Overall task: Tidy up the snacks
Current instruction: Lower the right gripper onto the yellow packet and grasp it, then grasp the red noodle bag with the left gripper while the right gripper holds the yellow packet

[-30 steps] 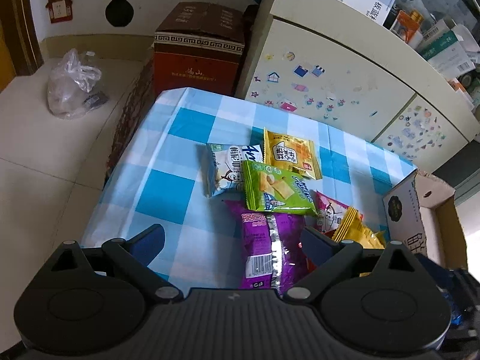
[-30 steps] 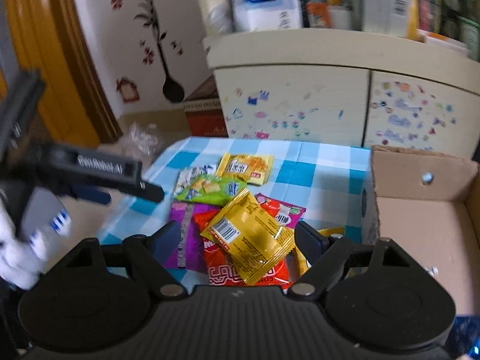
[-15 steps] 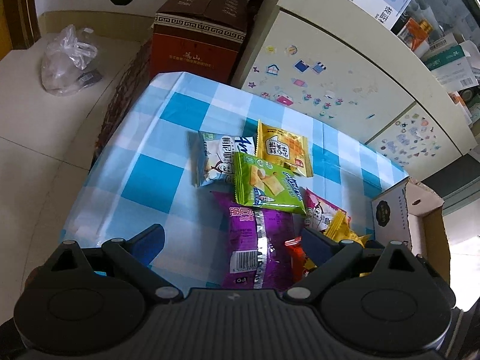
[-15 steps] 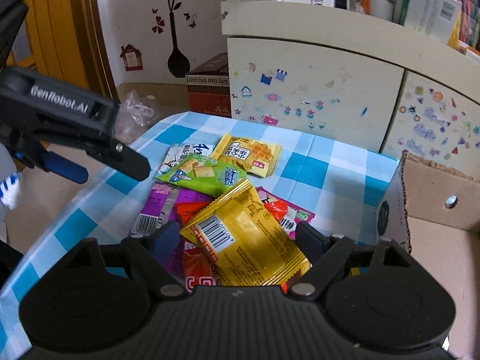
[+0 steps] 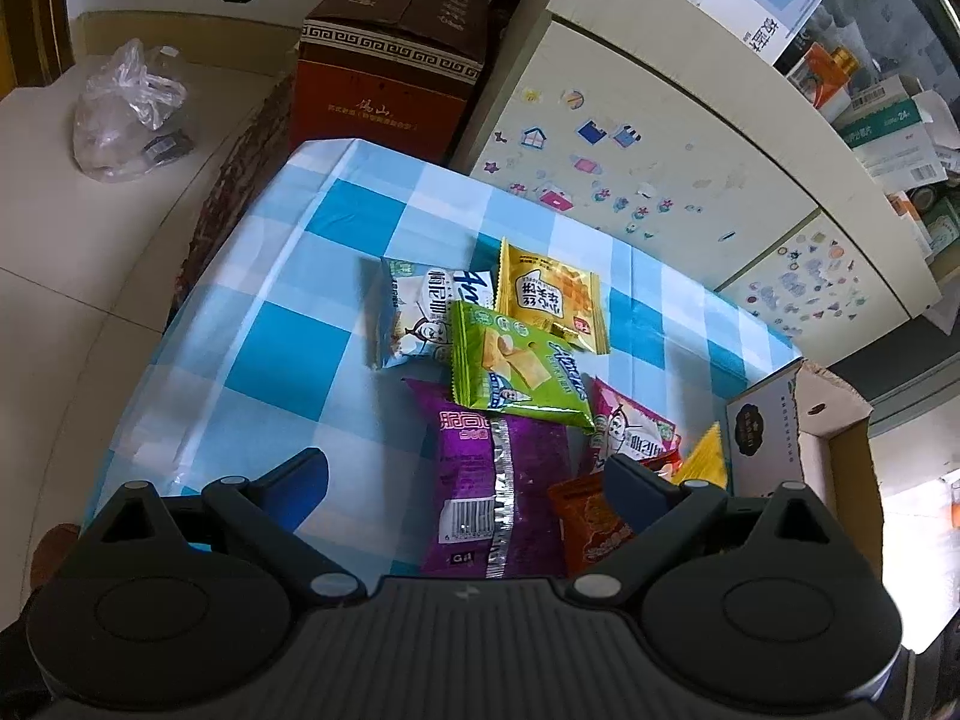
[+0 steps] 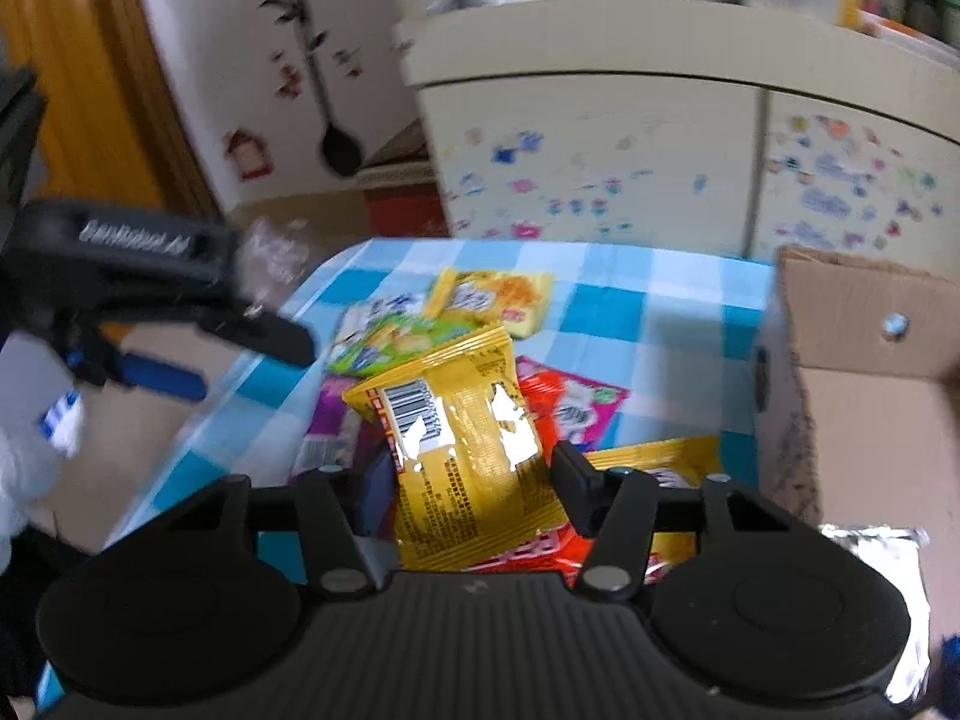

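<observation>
Several snack packets lie heaped on the blue checked tablecloth (image 5: 300, 300). My right gripper (image 6: 474, 474) is closing its jaws on a yellow snack packet (image 6: 462, 420), barcode side up, and both pads press its sides. Under it lie red packets (image 6: 570, 402). My left gripper (image 5: 465, 480) hangs open over a purple packet (image 5: 498, 480), touching nothing; it also shows at the left of the right wrist view (image 6: 270, 336). Beyond the purple packet lie a green packet (image 5: 516, 366), a white-blue one (image 5: 420, 312) and a yellow cracker packet (image 5: 546, 294). An open cardboard box (image 6: 870, 408) stands at the right.
A cream cabinet (image 5: 660, 180) covered in stickers rises behind the table. On the floor to the left are a red-brown carton (image 5: 384, 78) and a plastic bag (image 5: 126, 114). The table's left edge drops to the tiled floor. Something silver foil (image 6: 870, 540) lies in the box.
My right gripper's jaws have come together from wide apart onto the yellow packet, which now stands up between them. The left gripper has stayed open over the purple packet.
</observation>
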Demonstrator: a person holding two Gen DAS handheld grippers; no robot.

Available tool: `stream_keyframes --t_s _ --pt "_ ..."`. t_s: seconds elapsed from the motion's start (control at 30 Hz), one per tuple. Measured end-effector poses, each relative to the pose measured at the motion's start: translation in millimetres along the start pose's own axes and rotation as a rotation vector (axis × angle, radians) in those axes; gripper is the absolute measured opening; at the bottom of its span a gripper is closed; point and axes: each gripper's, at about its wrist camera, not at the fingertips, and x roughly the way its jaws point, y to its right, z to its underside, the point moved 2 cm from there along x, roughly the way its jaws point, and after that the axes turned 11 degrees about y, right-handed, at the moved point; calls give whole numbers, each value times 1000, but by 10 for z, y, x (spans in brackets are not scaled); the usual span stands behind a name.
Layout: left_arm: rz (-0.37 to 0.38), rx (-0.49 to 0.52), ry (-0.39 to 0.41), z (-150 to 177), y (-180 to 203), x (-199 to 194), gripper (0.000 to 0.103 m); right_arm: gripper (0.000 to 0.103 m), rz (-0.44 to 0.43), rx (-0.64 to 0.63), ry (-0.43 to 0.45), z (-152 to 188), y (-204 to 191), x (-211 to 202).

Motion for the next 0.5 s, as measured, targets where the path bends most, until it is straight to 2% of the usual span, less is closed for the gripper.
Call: stream_keyframes --t_s 0.1,0.17,0.27,0.4,0.5 --pt "1 1 1 -2 5 -6 100 56 74 28 3 29 96 43" --pt "-1 2 -2 1 3 0 100 56 89 47 -20 84 138 99" --pt "-1 1 -7 5 4 14 100 56 65 57 -29 139 123 137" --pt "4 0 -12 3 6 24 100 56 -44 103 -63 184 52 145" --pt "10 -6 -22 11 -5 37 100 56 -74 95 -84 233 -68 117"
